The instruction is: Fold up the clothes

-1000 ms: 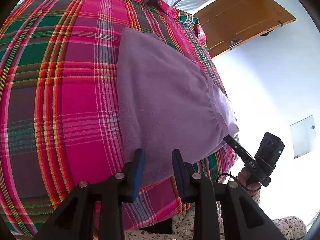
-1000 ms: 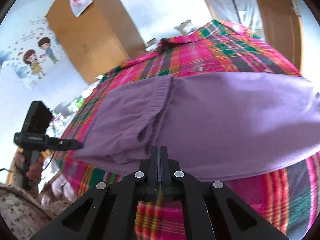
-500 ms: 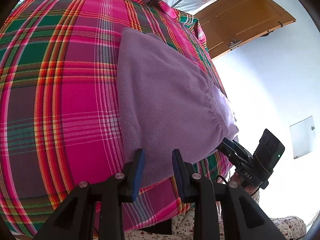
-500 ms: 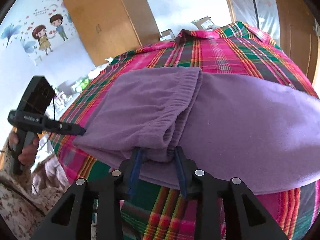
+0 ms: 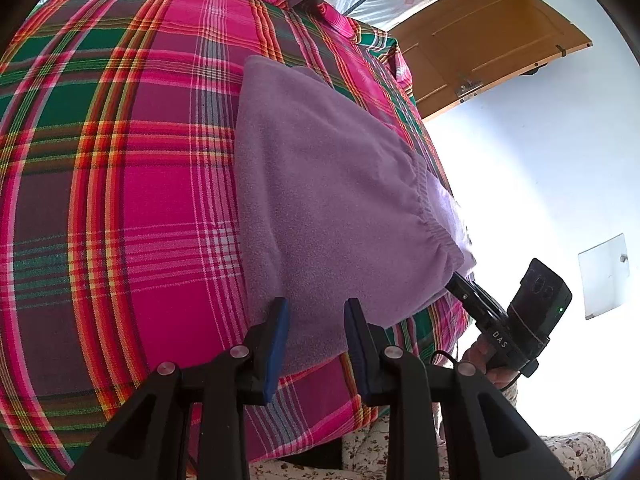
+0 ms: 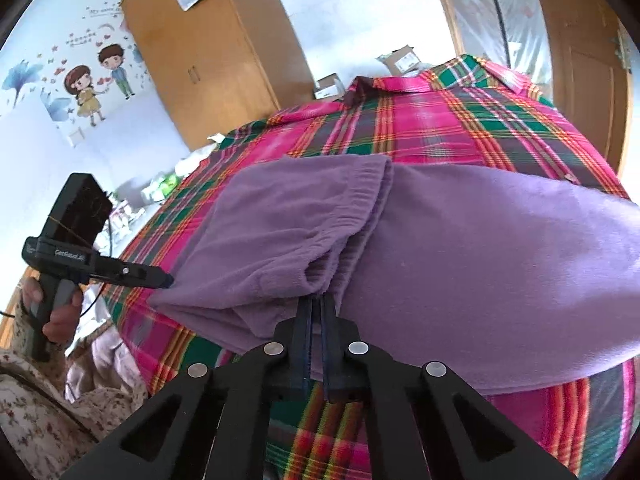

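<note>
A folded purple fleece garment lies on a pink and green plaid bedspread. My left gripper is open, its blue pads hovering over the garment's near edge with cloth showing between them. In the right wrist view the garment shows its gathered waistband layers facing me. My right gripper is shut on that waistband edge, with only a thin gap and purple cloth between the pads. The left gripper appears there from the side, its tip at the garment's left corner. The left wrist view shows the right gripper at the waistband corner.
The bedspread drops away at the near edge, beside a person's flowered sleeve. A wooden wardrobe and cardboard boxes stand beyond the bed. A wooden door is at the far right, with white wall beside it.
My right gripper was shut a second ago, opened around the waistband edge, and has now shut on it. The left gripper has stayed open in the same place.
</note>
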Tool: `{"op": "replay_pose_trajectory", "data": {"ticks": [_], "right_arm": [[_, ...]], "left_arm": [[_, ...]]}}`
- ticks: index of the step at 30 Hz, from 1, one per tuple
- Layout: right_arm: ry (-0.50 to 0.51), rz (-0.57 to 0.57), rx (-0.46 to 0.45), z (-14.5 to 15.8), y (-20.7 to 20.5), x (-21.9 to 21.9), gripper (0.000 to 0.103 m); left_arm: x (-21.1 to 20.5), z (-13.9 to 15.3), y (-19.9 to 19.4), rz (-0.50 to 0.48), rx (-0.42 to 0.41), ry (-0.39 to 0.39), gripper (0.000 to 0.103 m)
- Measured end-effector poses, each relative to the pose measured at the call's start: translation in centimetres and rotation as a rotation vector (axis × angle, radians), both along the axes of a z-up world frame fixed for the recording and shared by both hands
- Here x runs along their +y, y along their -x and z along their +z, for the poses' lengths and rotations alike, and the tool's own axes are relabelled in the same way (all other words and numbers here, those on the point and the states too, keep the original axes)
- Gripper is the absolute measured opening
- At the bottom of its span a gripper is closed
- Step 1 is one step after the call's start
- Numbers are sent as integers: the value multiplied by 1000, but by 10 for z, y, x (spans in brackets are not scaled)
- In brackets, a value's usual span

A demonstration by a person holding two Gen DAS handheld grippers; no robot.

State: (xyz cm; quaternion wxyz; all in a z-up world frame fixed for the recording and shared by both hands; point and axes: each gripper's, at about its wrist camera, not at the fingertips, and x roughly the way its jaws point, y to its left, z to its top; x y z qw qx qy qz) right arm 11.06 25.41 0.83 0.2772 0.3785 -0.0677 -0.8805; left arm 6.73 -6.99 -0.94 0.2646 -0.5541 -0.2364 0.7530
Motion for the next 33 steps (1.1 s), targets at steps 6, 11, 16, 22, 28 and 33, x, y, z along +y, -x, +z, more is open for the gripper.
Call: {"op": "replay_pose_trajectory", "data": {"ticks": [6, 11, 16, 22, 28, 33], "right_arm": [[3, -33, -16, -3, 2, 5, 3], [-10, -82, -26, -4, 2, 15, 0], [72, -76, -82, -7, 5, 27, 4], [167, -31, -161, -14, 10, 25, 27], [191, -21, -202, -15, 18, 16, 32], [179, -21, -209, -13, 20, 9, 35]], "left_arm": [[0, -1, 0, 0, 1, -3, 29], [0, -1, -1, 1, 1, -7, 29], [0, 0, -1, -1, 4, -4, 29], [-1, -1, -1, 2, 4, -6, 29], [0, 0, -3, 2, 5, -2, 29], [0, 0, -4, 5, 5, -4, 29]]}}
